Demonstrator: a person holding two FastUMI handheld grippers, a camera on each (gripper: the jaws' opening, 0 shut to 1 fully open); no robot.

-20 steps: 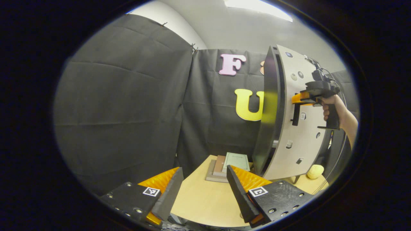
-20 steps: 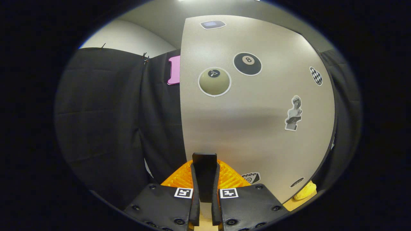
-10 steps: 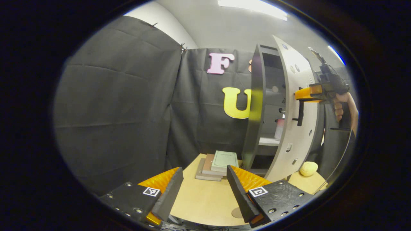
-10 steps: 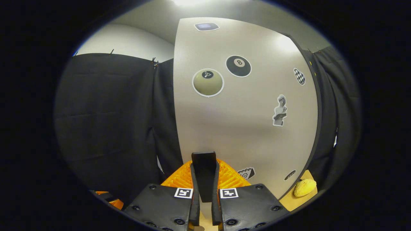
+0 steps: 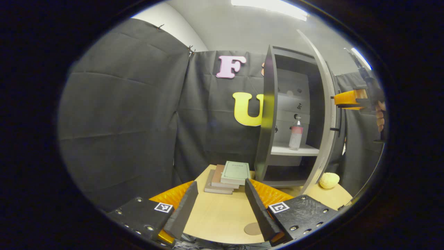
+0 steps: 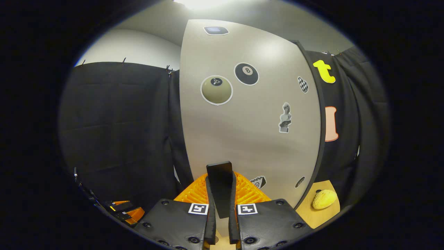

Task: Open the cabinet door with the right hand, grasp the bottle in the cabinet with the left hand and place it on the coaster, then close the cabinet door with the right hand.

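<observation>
In the left gripper view the dark cabinet [image 5: 269, 114] stands at the back of the table with its pale door [image 5: 324, 114] swung wide. A clear bottle [image 5: 296, 133] with a pink label stands upright on the middle shelf. My left gripper [image 5: 220, 205] hovers open over the near table, far from the cabinet. A round brown coaster [image 5: 252, 228] lies on the table just in front of it. In the right gripper view my right gripper [image 6: 221, 194] is shut on the door's black handle [image 6: 220, 180], against the stickered door [image 6: 249, 132].
A stack of books [image 5: 229, 175] lies on the wooden table [image 5: 218, 215] left of the cabinet. A yellow sponge-like ball [image 5: 329, 180] sits to the right of the door, and also shows as the yellow ball [image 6: 323, 199] beside the door's lower edge.
The door has swung from nearly shut to wide open, pulled by my right gripper. The shelf and bottle inside have come into sight. My left gripper has stayed open and low.
</observation>
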